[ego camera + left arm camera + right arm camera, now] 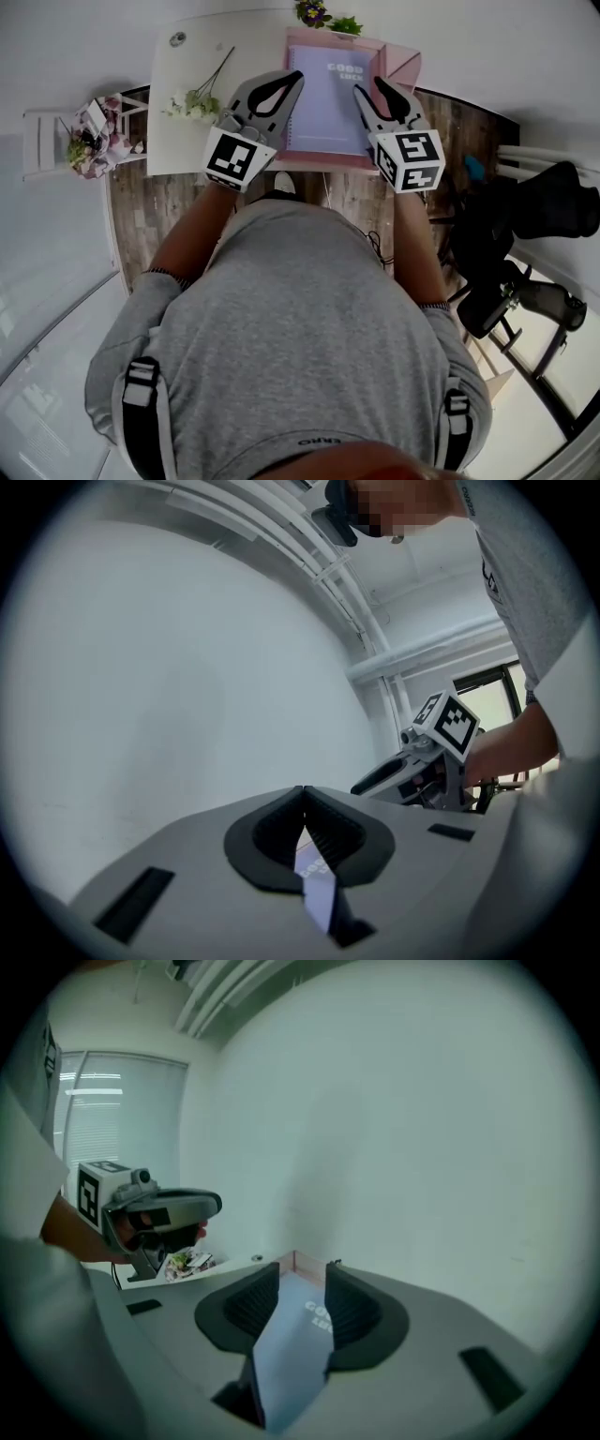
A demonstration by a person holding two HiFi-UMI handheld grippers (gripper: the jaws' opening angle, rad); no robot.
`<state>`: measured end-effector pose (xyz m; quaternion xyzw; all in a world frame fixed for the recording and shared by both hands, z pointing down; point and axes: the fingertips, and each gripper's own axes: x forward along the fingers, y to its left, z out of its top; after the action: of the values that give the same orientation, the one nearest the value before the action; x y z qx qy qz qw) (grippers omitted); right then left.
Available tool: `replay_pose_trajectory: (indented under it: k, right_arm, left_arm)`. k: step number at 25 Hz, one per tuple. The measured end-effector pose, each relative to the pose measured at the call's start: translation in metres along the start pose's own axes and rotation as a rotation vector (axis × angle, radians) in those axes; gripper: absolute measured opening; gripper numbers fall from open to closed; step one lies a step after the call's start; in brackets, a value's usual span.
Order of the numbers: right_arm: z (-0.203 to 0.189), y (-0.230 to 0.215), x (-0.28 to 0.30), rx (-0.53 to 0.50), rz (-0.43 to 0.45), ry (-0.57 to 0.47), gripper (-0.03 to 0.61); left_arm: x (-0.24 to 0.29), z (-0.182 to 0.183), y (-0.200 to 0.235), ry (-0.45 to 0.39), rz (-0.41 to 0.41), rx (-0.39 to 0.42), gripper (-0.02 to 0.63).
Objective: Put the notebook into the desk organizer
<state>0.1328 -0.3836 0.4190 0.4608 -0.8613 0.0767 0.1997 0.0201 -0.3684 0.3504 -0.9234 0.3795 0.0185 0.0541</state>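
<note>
Where the head view looks down past the person's grey shirt (300, 309), the notebook (328, 103) sits inside the pink organizer (403, 64) at the upper centre of the frame, on the white desk (187, 141). Its lavender cover faces the camera, with print near its top. Pink rim shows above it, along its right side and below its lower edge. Whether it lies flat or leans cannot be told.

Left gripper (296, 78): held over the notebook's left edge. Its own view shows the jaws together with the tips meeting. A thin strip of the cover is seen through the gap behind the tips.

Right gripper (368, 84): held over the notebook's right part. Its own view shows the jaws apart, with the cover filling the space between them and a corner of the organizer just beyond the tips. The pads do not appear to press on the cover.

The two grippers stand side by side in the frame, with the notebook between them. A spray of flowers (192, 101) lies on the desk to the left of the left gripper. A second bunch (92, 145) sits near the left edge of the frame, off the desk.
</note>
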Motion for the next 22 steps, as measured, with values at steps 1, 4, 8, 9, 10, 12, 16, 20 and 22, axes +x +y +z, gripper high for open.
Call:
replay_pose_trajectory:
  k: [1, 4, 8, 9, 10, 12, 16, 20, 22]
  right_arm:
    - [0.007, 0.002, -0.009, -0.002, 0.006, -0.032, 0.158]
    - [0.025, 0.008, -0.033, -0.016, 0.017, -0.121, 0.07]
    - [0.039, 0.018, -0.062, -0.045, 0.028, -0.22, 0.021]
    - [0.04, 0.021, -0.07, -0.053, 0.032, -0.242, 0.008]
    - [0.041, 0.025, -0.078, -0.059, 0.041, -0.26, 0.008]
    - [0.042, 0.033, -0.092, -0.071, 0.066, -0.286, 0.008]
    - [0.037, 0.046, -0.116, -0.094, 0.093, -0.308, 0.008]
    - [0.029, 0.056, -0.139, -0.1, 0.112, -0.343, 0.008]
    - [0.027, 0.063, -0.15, -0.112, 0.12, -0.359, 0.008]
  left_arm:
    - [-0.003, 0.004, -0.002, -0.006, 0.009, 0.002, 0.02]
    - [-0.012, 0.015, -0.01, -0.016, 0.029, 0.012, 0.02]
    - [-0.023, 0.024, -0.027, -0.028, 0.049, 0.004, 0.02]
    - [-0.026, 0.027, -0.032, -0.033, 0.051, 0.001, 0.02]
    - [-0.03, 0.03, -0.038, -0.036, 0.053, 0.001, 0.02]
    - [-0.036, 0.035, -0.047, -0.028, 0.056, 0.012, 0.02]
    - [-0.045, 0.048, -0.066, -0.048, 0.063, 0.006, 0.02]
    - [-0.056, 0.053, -0.084, -0.049, 0.069, 0.007, 0.02]
    - [-0.062, 0.055, -0.092, -0.053, 0.073, 0.006, 0.02]
